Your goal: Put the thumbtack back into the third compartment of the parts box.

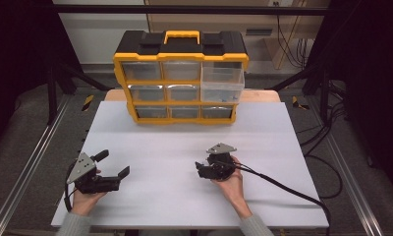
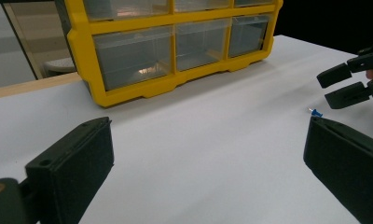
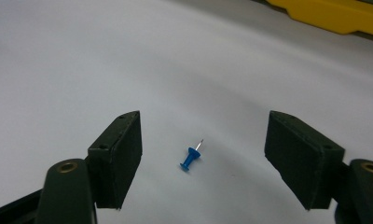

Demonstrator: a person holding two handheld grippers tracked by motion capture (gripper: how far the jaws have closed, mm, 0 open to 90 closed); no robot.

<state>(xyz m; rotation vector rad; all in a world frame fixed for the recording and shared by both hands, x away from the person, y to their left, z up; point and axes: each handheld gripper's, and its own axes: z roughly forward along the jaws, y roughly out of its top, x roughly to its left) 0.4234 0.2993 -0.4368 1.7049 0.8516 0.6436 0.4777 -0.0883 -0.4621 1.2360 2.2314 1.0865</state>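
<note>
Right gripper (image 3: 201, 154) low over the white surface (image 1: 184, 196), jaws apart and straddling a blue pushpin (image 3: 190, 157); nothing grasped yet. Pin lies on its side near the middle of the surface, plastic head, thin metal point. Step in hand looks like the pick-up: next, pads must close squarely on the small head. Left gripper (image 1: 113, 164) rests released at left. Yellow drawer organiser (image 1: 181, 78), clear plastic bins, stands far.

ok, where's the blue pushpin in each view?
High view: too small to make out; it would lie on the white table by the right gripper.
Left gripper view: pushpin at right edge, below the right gripper's fingers.
Right gripper view: low centre, between the open fingers.
Shared landmark: yellow organizer.
</note>
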